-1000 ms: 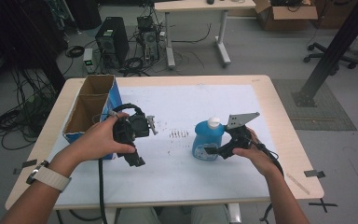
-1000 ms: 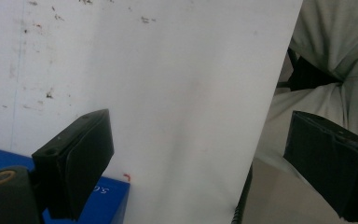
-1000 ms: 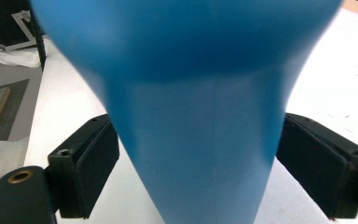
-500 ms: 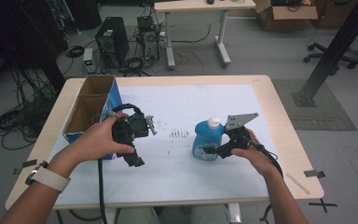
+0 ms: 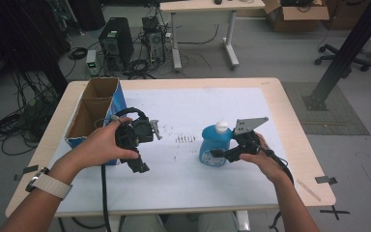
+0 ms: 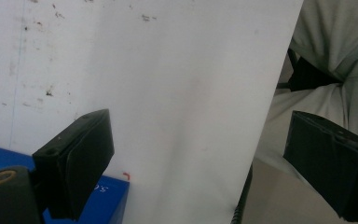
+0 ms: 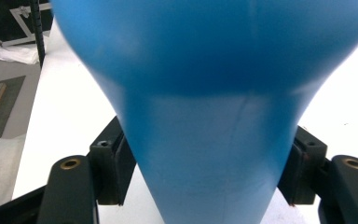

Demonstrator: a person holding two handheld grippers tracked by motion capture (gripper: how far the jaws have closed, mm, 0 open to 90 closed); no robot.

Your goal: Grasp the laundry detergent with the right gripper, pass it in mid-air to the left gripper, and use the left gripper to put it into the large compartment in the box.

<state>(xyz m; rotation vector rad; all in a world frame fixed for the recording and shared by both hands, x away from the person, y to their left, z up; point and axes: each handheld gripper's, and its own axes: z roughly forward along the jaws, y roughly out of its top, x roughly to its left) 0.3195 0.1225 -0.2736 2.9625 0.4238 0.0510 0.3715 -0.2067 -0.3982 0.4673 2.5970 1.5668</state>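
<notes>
Bottle [image 5: 214, 147], blue with a white cap [image 5: 221, 126], stood upright on the white table [image 5: 183, 188], right of the middle. My right tongs [image 5: 216, 153] came at it level from the right, and in the right gripper view the bottle [image 7: 209, 140] sat between the two pads [image 7: 117, 161], which had just been closing and seemed to be touching its sides. I judged the grip only just made, low on the body where the sides sloped toward a narrower part.

That slope was my main worry. Pads on a slanted, smooth plastic wall could slide as I lifted, and the bottle could slip down or tip out. A soft wall might also give under the squeeze and loosen the hold. If liquid was inside, which I could not tell, its weight could swing the bottle once it left the table.

My left tongs [image 5: 144, 166] hung wide open with nothing between them, just beside the blue box [image 5: 94, 113] at the table's left edge, well apart from the bottle. They could not steady it from there.
</notes>
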